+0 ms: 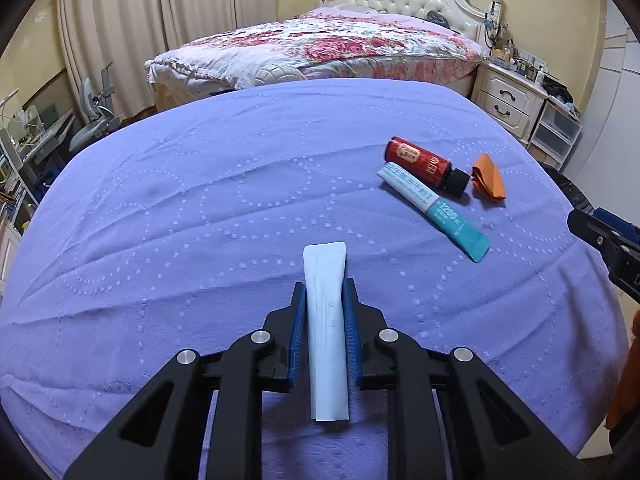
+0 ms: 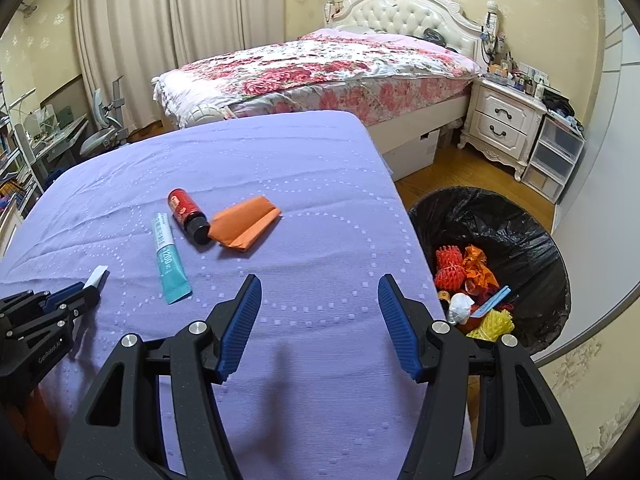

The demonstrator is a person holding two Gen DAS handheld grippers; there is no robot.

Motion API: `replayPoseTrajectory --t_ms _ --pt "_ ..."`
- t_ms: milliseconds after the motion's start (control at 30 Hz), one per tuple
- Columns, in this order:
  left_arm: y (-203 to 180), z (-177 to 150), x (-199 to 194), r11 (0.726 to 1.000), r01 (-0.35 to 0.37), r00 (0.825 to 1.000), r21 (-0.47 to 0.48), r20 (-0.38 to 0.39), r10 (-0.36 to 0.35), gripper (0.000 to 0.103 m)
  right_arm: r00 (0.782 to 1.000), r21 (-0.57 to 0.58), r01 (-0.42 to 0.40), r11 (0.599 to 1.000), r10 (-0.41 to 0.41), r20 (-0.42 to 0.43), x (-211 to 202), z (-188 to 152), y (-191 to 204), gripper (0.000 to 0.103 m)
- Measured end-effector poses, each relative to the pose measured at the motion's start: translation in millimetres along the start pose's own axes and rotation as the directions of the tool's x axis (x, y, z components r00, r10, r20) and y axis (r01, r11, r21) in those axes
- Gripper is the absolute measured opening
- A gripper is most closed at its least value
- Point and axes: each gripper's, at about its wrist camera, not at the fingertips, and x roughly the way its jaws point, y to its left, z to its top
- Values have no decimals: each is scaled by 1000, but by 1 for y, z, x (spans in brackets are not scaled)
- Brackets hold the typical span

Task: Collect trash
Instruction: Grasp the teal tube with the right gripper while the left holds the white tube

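My left gripper [image 1: 324, 292] is shut on a white sachet [image 1: 326, 332] and holds it just above the purple tablecloth [image 1: 200, 208]. It also shows at the left of the right wrist view [image 2: 90, 286] with the white sachet [image 2: 97, 276] sticking out. On the cloth lie a red bottle with a black cap [image 1: 424, 166] [image 2: 187, 214], a white and teal sachet [image 1: 436, 210] [image 2: 168, 258] and a folded orange paper [image 1: 489, 178] [image 2: 244, 226]. My right gripper [image 2: 320, 292] is open and empty over the cloth's right part, near the bin.
A bin with a black bag [image 2: 500, 216] stands on the floor right of the table, with red, orange and yellow trash inside. Behind are a bed with a floral quilt [image 2: 320, 72], a white nightstand [image 2: 500, 124] and plastic drawers [image 2: 556, 156]. A desk and chair [image 2: 96, 136] stand at left.
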Motion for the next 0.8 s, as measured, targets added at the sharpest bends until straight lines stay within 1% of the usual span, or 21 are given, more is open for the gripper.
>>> replayPoseTrajectory --t_ms 267,367,500,600,733,800 --pt "36 9 -3 996 -65 997 -58 25 66 19 997 -52 -81 995 80 -26 6 4 33 59" --pt "51 11 -3 993 -84 996 -85 25 87 19 991 -79 -126 989 123 -47 12 5 50 59" --pt "69 13 -4 987 -117 992 -110 33 121 19 985 -130 -168 977 160 -67 19 8 77 59" --pt "80 14 -3 982 -137 989 -127 33 142 19 980 -162 -191 968 179 -84 25 9 94 56" --pt "93 11 -3 977 -152 987 -147 27 157 19 973 -178 -217 960 198 -119 36 10 109 48" --pt "98 9 -2 975 -155 987 -156 22 161 19 971 -183 -220 958 197 -132 42 11 113 47"
